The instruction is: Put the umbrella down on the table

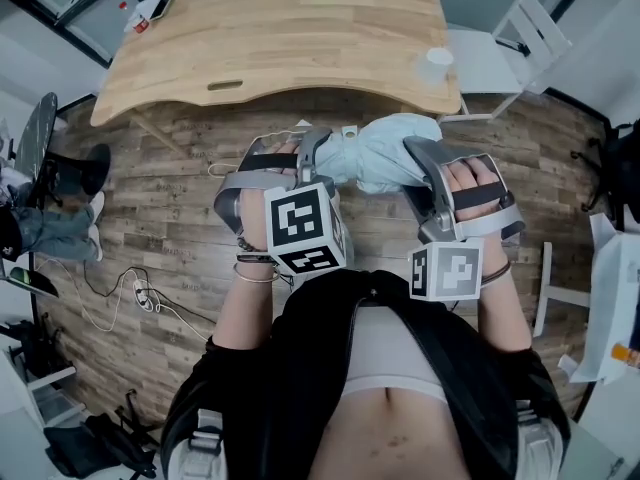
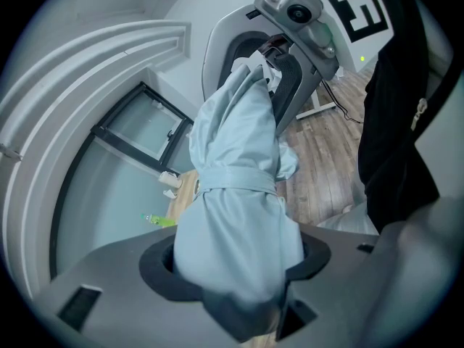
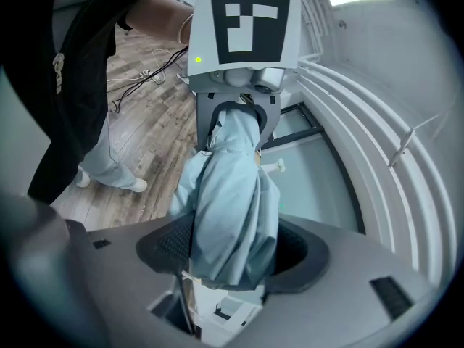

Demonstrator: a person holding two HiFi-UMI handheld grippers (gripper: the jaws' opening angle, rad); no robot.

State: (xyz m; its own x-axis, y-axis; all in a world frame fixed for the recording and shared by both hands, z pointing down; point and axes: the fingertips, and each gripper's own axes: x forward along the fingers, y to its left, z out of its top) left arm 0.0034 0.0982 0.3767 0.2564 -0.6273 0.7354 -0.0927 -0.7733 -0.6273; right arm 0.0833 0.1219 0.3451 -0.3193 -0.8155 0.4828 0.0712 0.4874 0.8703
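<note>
Now the carry is in hand: the folded pale-blue umbrella, a strap wound round its crumpled cloth, hangs level in the air just short of the wooden table. The left gripper is clamped on one end and the right gripper on the other. Next, I judge, it must go over the tabletop, be lowered, and both grips be released.

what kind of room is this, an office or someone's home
Most likely an office or lab workroom: a large wooden table with a paper cup on it, a white chair beside it, and a power strip with loose cables on the floor.
</note>
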